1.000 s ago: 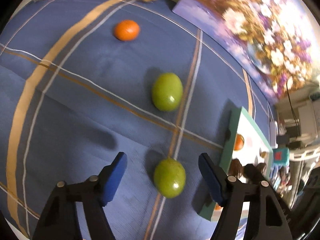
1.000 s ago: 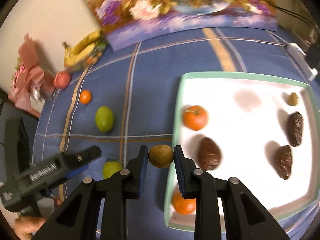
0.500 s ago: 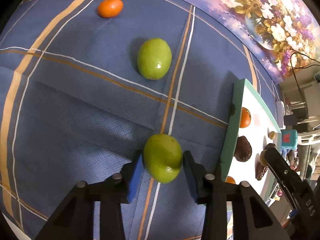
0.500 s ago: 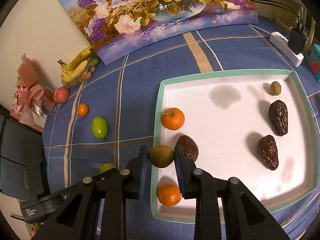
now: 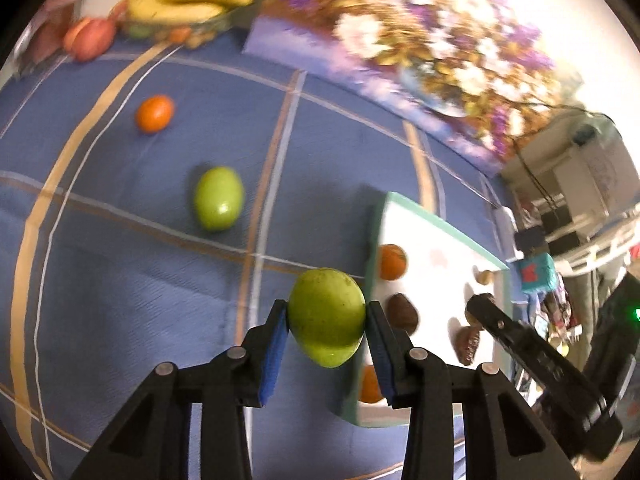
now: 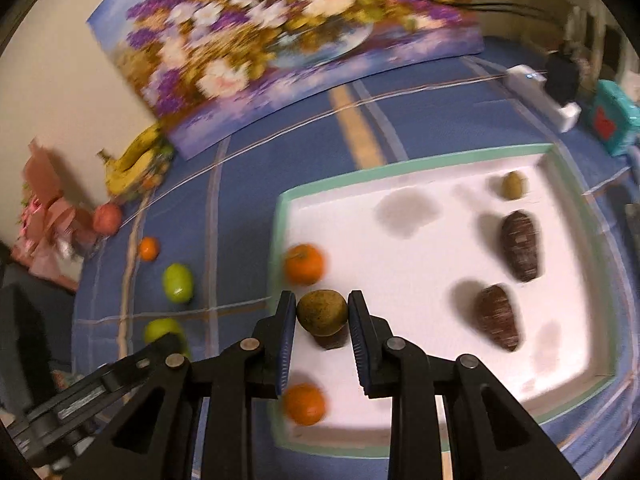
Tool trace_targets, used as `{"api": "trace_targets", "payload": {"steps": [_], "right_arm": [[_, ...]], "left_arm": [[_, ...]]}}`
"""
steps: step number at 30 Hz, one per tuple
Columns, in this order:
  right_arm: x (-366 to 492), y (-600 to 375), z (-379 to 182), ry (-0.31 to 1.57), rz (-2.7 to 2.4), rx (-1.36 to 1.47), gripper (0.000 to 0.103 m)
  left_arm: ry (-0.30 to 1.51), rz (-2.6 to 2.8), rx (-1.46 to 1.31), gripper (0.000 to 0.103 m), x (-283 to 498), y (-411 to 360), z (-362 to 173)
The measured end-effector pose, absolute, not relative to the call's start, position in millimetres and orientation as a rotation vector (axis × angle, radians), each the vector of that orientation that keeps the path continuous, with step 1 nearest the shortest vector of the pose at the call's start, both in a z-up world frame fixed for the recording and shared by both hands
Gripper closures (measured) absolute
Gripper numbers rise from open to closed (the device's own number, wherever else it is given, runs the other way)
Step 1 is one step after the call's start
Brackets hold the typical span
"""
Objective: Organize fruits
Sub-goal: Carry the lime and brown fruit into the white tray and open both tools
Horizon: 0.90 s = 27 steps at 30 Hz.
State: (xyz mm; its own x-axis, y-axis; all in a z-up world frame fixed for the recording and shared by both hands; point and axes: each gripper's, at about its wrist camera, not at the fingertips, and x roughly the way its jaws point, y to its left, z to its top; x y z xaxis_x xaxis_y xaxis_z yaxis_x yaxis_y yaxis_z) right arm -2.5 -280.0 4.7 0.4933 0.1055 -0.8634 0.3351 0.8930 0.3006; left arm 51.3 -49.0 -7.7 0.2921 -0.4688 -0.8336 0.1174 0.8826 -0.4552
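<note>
My left gripper [image 5: 326, 330] is shut on a green fruit [image 5: 326, 316] and holds it above the blue cloth beside the left rim of the white tray [image 5: 376, 248]. My right gripper [image 6: 322, 318] is shut on a brownish-green fruit [image 6: 322, 312] and holds it over the tray's [image 6: 420, 172] left part. The tray holds two oranges [image 6: 304, 264], three dark brown fruits [image 6: 520, 246] and a small olive fruit [image 6: 514, 185]. A second green fruit [image 5: 219, 199] and a small orange [image 5: 155, 113] lie on the cloth.
A floral painting [image 6: 280, 48] leans against the wall at the back. Bananas [image 5: 188, 2] and a red fruit [image 5: 90, 38] lie at the far left. A white power strip [image 6: 540, 94] and a teal box [image 6: 614, 122] are right of the tray.
My left gripper closed on the green fruit, lifted it off the cloth and moved toward the tray. My right gripper carried the brownish-green fruit from the cloth to over the tray.
</note>
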Motion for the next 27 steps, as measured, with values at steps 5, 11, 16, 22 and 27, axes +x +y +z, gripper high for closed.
{"api": "trace_targets", "payload": {"steps": [5,11,16,22,27], "right_arm": [[-15,-317,12,1.016,-0.280,0.486,0.075],[-32,-358,15,0.989,-0.399,0.519,0.075],[-42,-375,18,0.982,-0.477,0.491,0.075],[-44,-388,1,1.042,-0.511,0.500,0.075],[-41,-389,-22,1.130,-0.509,0.502,0.075]], "left_arm": [[1.214,-0.468,-0.281,0.062,41,-78,-5],[1.254,-0.553,-0.233,0.062,30,-115,-9],[1.275,-0.583,-0.149,0.062,18,-142,-14],[1.321,-0.567,-0.061,0.062,12,-173,-36],[1.348,-0.548,-0.040,0.062,12,-180,-50]]}}
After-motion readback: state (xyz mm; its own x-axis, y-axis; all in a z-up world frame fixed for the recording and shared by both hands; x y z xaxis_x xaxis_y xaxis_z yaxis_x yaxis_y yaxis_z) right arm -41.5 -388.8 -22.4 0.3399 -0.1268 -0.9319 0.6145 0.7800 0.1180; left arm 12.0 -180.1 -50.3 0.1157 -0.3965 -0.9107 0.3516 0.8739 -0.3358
